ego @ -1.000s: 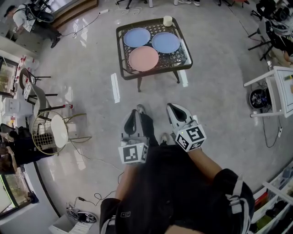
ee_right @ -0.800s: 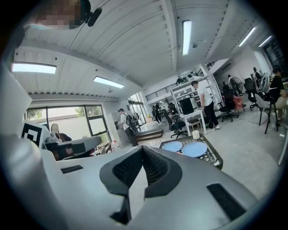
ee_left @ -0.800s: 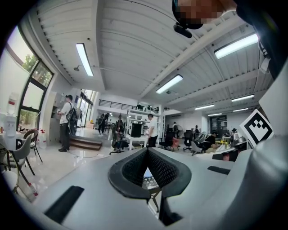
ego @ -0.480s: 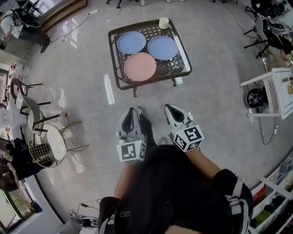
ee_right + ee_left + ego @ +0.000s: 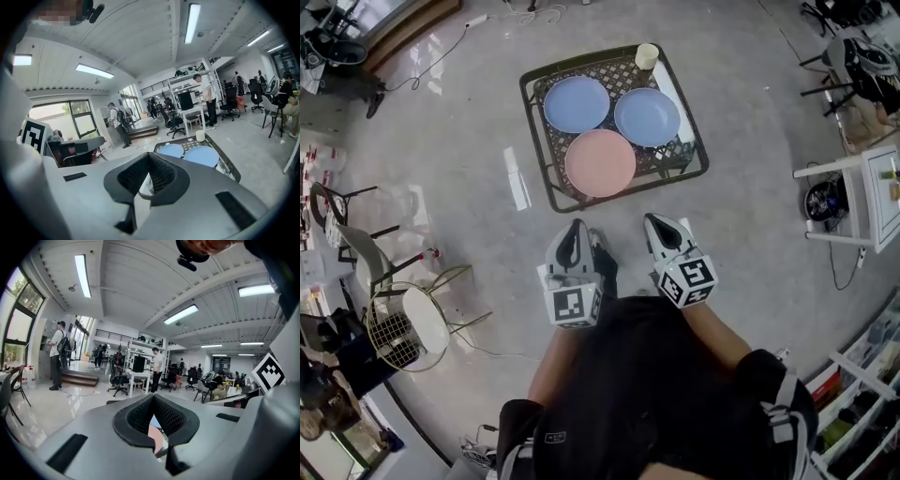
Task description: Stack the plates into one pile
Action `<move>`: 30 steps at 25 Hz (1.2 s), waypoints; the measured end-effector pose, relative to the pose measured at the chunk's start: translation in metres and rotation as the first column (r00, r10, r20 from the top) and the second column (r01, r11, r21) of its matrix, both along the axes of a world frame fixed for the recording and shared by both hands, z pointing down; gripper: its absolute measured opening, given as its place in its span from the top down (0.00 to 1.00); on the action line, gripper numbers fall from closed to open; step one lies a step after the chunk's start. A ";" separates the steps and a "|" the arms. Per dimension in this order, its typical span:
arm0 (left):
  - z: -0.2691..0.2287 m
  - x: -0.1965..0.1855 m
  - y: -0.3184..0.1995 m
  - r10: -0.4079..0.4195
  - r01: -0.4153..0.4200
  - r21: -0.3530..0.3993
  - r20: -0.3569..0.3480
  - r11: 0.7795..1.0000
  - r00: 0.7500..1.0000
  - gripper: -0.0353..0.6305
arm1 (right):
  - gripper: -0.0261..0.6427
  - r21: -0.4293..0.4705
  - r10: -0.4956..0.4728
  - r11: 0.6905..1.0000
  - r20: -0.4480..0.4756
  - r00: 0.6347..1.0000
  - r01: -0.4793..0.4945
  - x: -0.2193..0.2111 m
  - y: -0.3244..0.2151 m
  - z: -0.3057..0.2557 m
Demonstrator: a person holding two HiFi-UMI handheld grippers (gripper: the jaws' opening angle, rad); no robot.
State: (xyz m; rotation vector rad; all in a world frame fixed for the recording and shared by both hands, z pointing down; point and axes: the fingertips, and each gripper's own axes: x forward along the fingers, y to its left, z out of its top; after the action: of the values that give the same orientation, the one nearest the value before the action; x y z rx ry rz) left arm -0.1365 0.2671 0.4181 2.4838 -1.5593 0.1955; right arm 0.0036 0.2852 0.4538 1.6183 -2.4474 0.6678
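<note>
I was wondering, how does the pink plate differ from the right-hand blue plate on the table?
Colour: the pink plate is pink, the right-hand blue plate blue. Place: the pink plate lies nearest the person, the blue plate farther back, near the cup. Both lie flat, unstacked, on the table.

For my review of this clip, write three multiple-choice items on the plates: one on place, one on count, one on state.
1. Where on the table does the pink plate lie?
A) on the side nearest the person
B) at the far edge
C) hanging off a corner

2. How many blue plates are there?
A) one
B) two
C) three

3. How do the plates lie?
A) all in one pile
B) each flat on the table by itself
C) one propped on its rim

Answers:
1 A: the pink plate lies nearer the person than both blue ones.
2 B: two blue plates lie side by side behind the pink one.
3 B: no plate rests on another.
</note>
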 end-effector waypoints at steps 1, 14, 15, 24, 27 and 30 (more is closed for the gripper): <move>0.003 -0.002 -0.014 0.012 -0.012 -0.007 0.010 1.000 1.000 0.92 | 0.95 -0.011 0.010 1.000 -0.006 1.000 -0.010 -0.001 -0.013 0.004; 0.053 -0.019 -0.127 0.065 -0.061 -0.127 0.030 0.990 0.997 0.92 | 0.95 -0.137 0.080 0.987 -0.052 0.995 -0.086 0.000 -0.128 0.061; 0.058 -0.020 -0.132 0.061 -0.056 -0.137 0.031 0.989 0.998 0.92 | 0.95 -0.145 0.076 0.986 -0.055 0.996 -0.083 0.000 -0.134 0.065; 0.115 -0.011 -0.186 0.016 -0.007 -0.242 0.033 0.970 0.999 0.92 | 0.94 -0.252 0.019 0.967 -0.097 0.995 -0.043 0.022 -0.190 0.127; 0.151 -0.011 -0.195 -0.018 0.027 -0.307 0.034 0.951 0.999 0.92 | 0.94 -0.319 -0.012 0.947 -0.128 0.992 -0.029 0.032 -0.201 0.162; 0.189 -0.006 -0.199 -0.019 0.030 -0.376 0.033 0.926 0.999 0.92 | 0.94 -0.387 -0.025 0.921 -0.135 0.990 -0.030 0.040 -0.208 0.195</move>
State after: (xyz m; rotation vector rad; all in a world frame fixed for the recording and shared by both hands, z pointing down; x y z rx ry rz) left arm -0.1428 0.0677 0.6071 2.1691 -1.4057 0.4803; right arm 0.0437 0.0776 0.6485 1.4550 -2.0513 0.9381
